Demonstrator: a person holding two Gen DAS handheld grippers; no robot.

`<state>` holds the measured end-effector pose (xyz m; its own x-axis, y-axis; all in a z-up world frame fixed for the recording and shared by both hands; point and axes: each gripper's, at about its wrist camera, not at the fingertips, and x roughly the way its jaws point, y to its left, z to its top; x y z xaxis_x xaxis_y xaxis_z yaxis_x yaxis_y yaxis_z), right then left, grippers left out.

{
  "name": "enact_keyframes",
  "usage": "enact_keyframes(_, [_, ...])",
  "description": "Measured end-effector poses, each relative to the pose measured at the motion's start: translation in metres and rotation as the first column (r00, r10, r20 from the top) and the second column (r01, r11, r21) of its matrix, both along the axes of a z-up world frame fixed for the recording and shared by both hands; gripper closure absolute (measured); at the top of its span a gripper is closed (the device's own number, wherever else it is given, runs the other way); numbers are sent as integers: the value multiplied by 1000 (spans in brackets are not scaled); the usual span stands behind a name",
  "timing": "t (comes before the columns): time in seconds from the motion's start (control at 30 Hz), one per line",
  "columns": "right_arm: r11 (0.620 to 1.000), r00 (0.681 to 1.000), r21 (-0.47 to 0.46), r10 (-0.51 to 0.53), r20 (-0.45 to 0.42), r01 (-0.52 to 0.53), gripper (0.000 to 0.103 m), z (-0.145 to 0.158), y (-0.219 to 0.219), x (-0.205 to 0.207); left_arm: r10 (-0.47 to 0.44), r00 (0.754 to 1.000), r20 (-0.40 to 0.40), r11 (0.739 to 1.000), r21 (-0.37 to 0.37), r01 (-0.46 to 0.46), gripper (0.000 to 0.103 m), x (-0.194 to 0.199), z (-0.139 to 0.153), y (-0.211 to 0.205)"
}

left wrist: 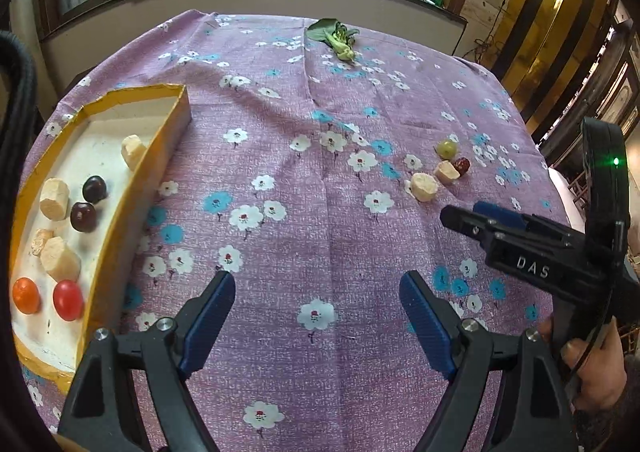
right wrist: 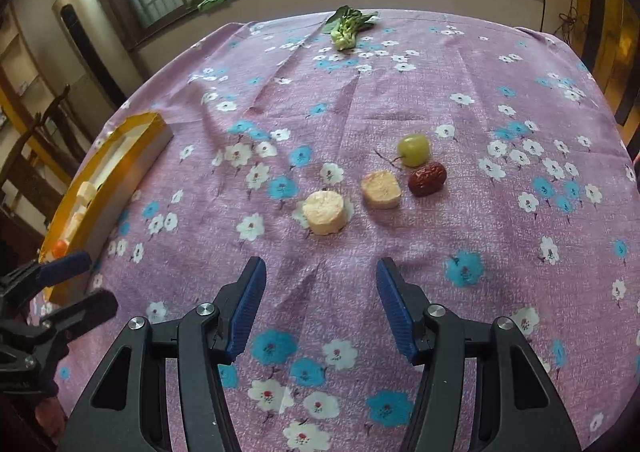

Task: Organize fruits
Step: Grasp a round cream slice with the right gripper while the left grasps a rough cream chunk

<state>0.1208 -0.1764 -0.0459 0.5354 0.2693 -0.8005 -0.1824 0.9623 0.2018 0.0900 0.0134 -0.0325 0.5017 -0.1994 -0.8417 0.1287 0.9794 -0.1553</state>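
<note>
Both empty, the left gripper [left wrist: 316, 302] and right gripper [right wrist: 320, 288] tilt down over the tablecloth [right wrist: 460, 211], jaws apart.

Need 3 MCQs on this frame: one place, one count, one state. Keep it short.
1. Where does the green grape lie?
A. in the yellow tray
B. on the tablecloth, beside the red date
C. in the right gripper

2. How many loose pieces lie in the cluster ahead of the right gripper?
A. two
B. four
C. six

3. What is between the left gripper's fingers?
A. nothing
B. a dark cherry
C. a pale chunk

Key: 1 B, the grape sits on the tablecloth right by the red date, outside the yellow tray. 2 B, the grape, the date and two pale chunks. 3 A, only cloth shows between the fingers.
</note>
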Motion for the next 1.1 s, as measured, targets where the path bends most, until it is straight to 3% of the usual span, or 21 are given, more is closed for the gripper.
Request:
enact_keyframes(0.3, [997,997,-23,80,12,-79,49,-15,20,32,22,996,-82,1000,8,-22,17,-5,-18,-1])
enact_keyframes(0.4, [996,997,-45,81,16,-80,59,-18,21,36,35,995,-93,999,-4,-35,17,-6,-21,2])
enact_keyframes(0.43, [994,997,-71,80,20,-78,71,-18,22,37,39,995,-96,999,-9,-40,17,-6,-21,3])
enact_keyframes(0.47, [993,997,-88,79,26,-76,74,-18,22,36,43,994,-98,999,-12,-44,17,-6,-22,4])
enact_keyframes(0.63, [986,993,-133,110,39,-104,75,-17,24,32,44,993,-106,999,-27,-47,17,-1,-23,2])
enact_keyframes(0.8, [989,993,-120,98,62,-90,75,-6,6,12,10,995,-95,1000,-25,-12,17,9,-17,-14])
enact_keyframes(1.1, [986,996,-166,32,86,-18,75,2,-52,-38,-105,993,-45,994,3,105,17,62,-5,-91])
